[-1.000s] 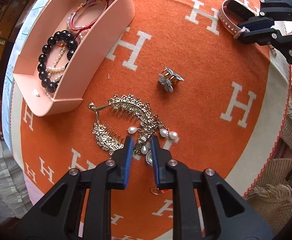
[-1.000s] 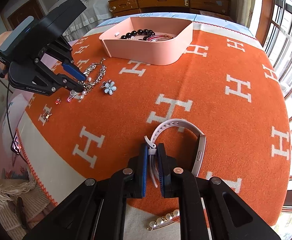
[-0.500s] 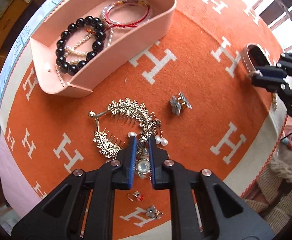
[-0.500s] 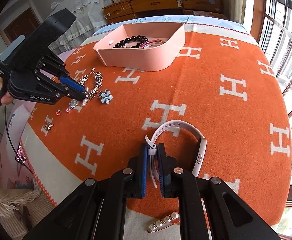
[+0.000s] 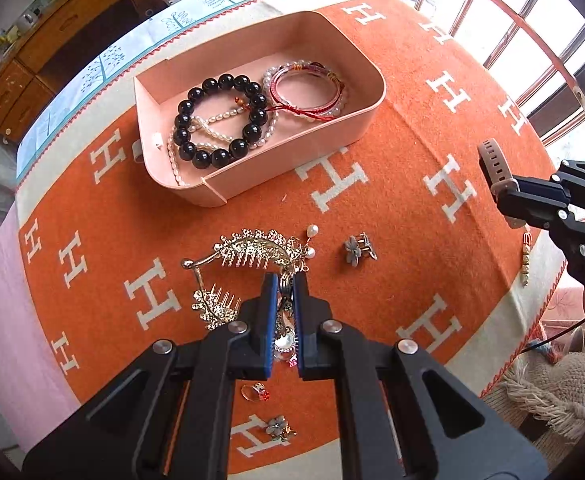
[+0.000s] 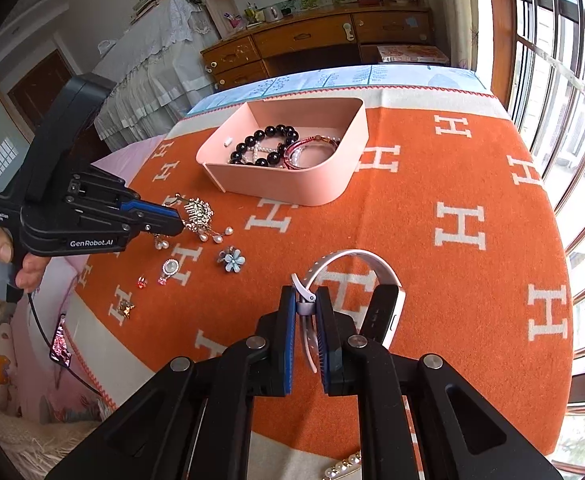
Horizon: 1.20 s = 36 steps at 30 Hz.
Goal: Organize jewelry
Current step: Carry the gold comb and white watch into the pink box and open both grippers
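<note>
Above the orange blanket (image 5: 392,128), the left tool (image 5: 285,280) pinches the gold pearl hair comb (image 5: 256,250) and the right tool (image 6: 305,303) pinches the pale pink watch strap (image 6: 356,258), probably for the pink oval tray (image 5: 364,120).

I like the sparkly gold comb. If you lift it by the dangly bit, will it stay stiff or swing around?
Probably swing: the left gripper pinches only its dangling pearl strands. The gold hair comb itself looks rigid, with thin teeth that might snag.
</note>
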### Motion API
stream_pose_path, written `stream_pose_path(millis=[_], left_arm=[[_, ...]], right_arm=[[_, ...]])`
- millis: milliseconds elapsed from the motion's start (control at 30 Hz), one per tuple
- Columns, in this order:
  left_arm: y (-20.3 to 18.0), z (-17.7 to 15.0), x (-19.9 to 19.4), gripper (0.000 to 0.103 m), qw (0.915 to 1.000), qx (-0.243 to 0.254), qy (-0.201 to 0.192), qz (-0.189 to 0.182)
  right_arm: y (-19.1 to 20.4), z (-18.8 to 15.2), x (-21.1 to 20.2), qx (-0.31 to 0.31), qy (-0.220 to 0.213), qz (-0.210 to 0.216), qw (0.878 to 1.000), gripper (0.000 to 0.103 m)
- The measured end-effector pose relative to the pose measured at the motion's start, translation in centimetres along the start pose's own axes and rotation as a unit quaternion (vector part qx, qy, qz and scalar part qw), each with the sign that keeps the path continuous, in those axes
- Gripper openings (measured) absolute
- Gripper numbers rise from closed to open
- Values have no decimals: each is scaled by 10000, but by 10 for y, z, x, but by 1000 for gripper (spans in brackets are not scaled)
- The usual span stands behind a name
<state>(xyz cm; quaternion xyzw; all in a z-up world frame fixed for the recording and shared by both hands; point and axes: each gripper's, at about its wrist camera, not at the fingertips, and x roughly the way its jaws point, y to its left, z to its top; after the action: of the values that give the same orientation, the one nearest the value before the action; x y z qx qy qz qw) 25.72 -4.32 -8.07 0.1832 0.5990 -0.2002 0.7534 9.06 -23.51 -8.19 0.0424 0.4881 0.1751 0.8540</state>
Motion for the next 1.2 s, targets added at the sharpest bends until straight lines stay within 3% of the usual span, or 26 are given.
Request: stream_pose_path(millis=[33, 200, 433, 567, 833, 1033, 1200], left_arm=[[-18, -14, 1, 5, 10000, -54, -70, 25], [-12, -11, -27, 5, 9984, -277, -493, 25], [-2, 24, -80, 5, 9894, -473, -1349, 268], [4, 50, -83, 5, 9828, -580, -1672, 534], [25, 80, -20, 5, 9795, -1062, -1670, 388], [13, 76, 14, 8, 9835, -710, -1539, 630], [13, 64, 14, 8, 9825, -809, -1558, 628]], right_arm=[[2, 3, -1, 2, -9, 36, 10000, 10], [11, 17, -10, -19, -136, 84, 9999, 10], [27, 70, -34, 30, -625, 282, 9976, 10], [31, 109, -35, 218, -841, 439, 9952, 10], [22, 167, 7, 785, -807, 536, 9922, 10], [10, 188, 52, 944, -482, 373, 9937, 10], [3, 192, 91, 964, -232, 159, 9949, 10]])
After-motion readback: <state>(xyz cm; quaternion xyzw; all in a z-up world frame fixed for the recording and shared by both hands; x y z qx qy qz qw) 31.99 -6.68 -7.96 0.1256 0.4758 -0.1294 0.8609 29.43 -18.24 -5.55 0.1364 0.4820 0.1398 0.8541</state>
